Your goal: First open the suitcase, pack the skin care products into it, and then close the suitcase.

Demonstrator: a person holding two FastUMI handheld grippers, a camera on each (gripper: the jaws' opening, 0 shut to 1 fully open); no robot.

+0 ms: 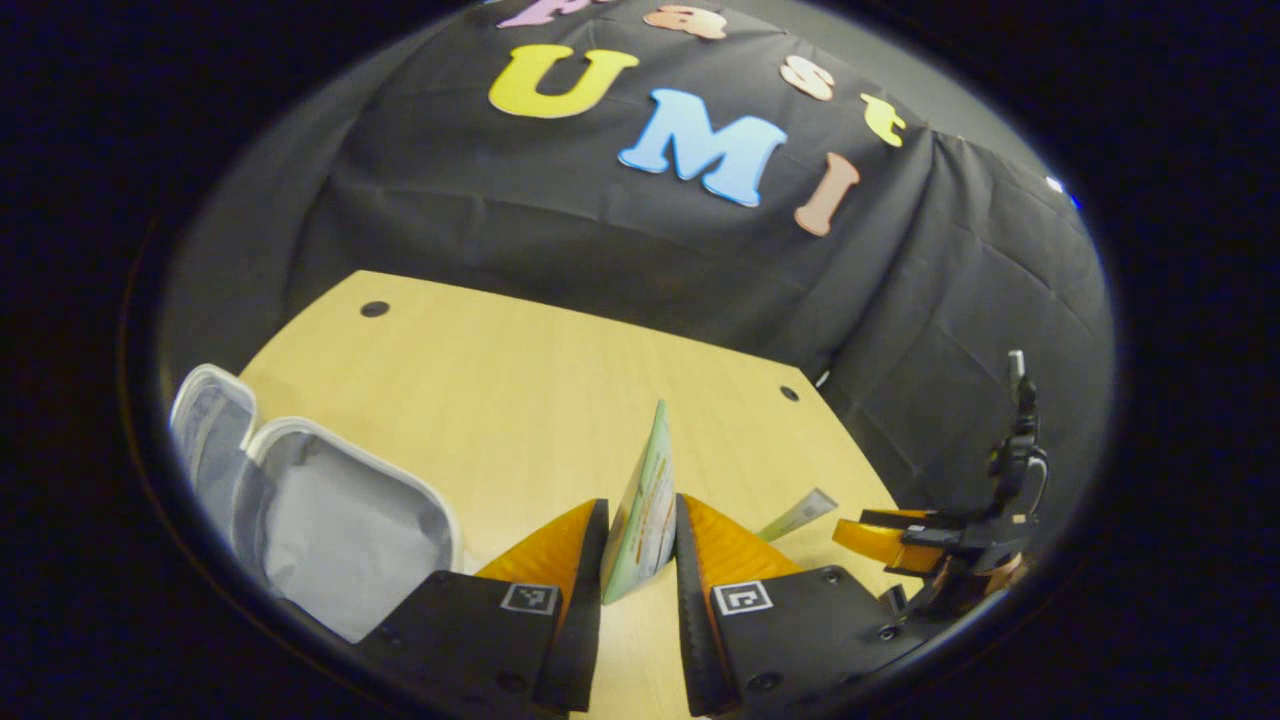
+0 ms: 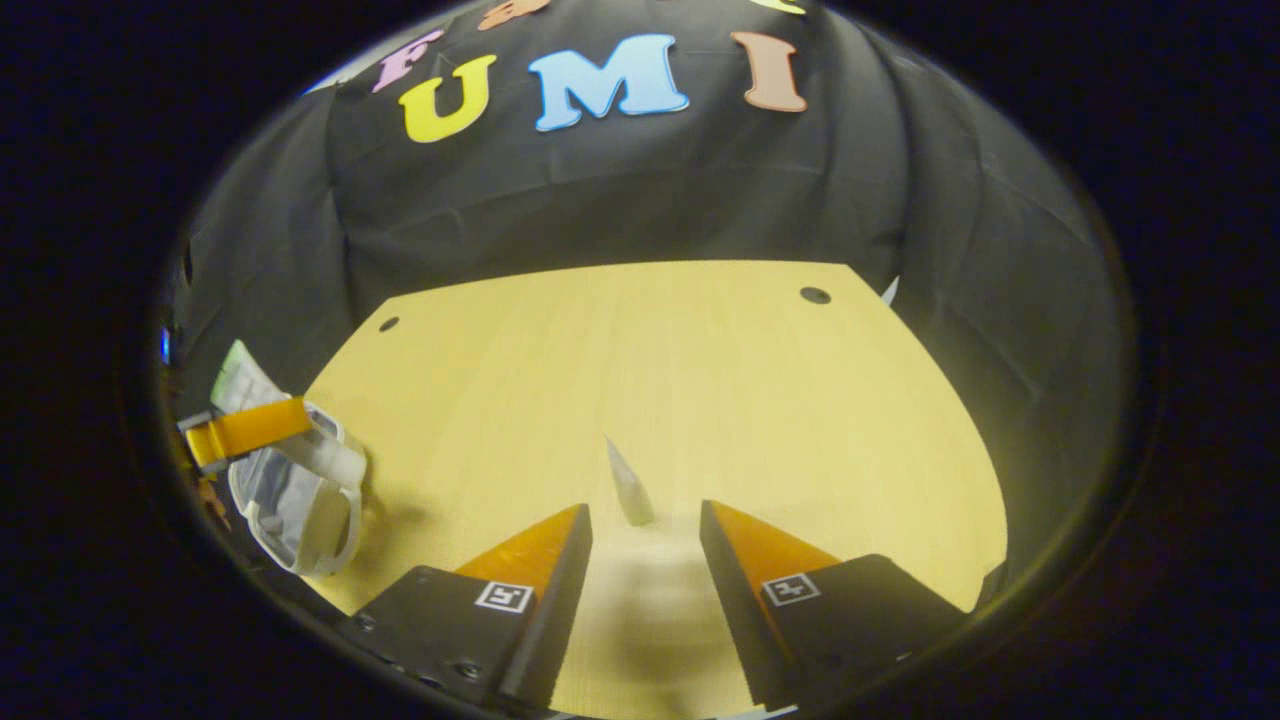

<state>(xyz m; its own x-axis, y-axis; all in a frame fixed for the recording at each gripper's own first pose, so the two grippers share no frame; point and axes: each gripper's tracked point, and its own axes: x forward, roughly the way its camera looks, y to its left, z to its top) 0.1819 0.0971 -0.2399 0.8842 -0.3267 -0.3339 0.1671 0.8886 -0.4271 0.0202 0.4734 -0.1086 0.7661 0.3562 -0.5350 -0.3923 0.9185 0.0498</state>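
A pale wooden table (image 1: 520, 400) is filling the floor of the booth, with small dark round holes near its far corners, and black cloth is hanging behind and around it as the wall. In the left gripper view the left gripper (image 1: 640, 540) is pinching a flat green packet (image 1: 645, 500) edge-on between its orange fingers, both fingers pressing against its faces, and the packet is standing upright above the tabletop. The suitcase (image 1: 330, 520) (a small grey fabric case with a white zip edge) is lying open at the table's left side, its lid raised beside it. A small pale tube (image 1: 800, 515) is lying on the wood just beyond, near the right gripper (image 1: 880, 535) at the table's right edge. In the right gripper view the right gripper (image 2: 640, 530) is hovering over the table with its jaws spread and nothing between them, the tube (image 2: 630, 485) lying just ahead of its fingertips.
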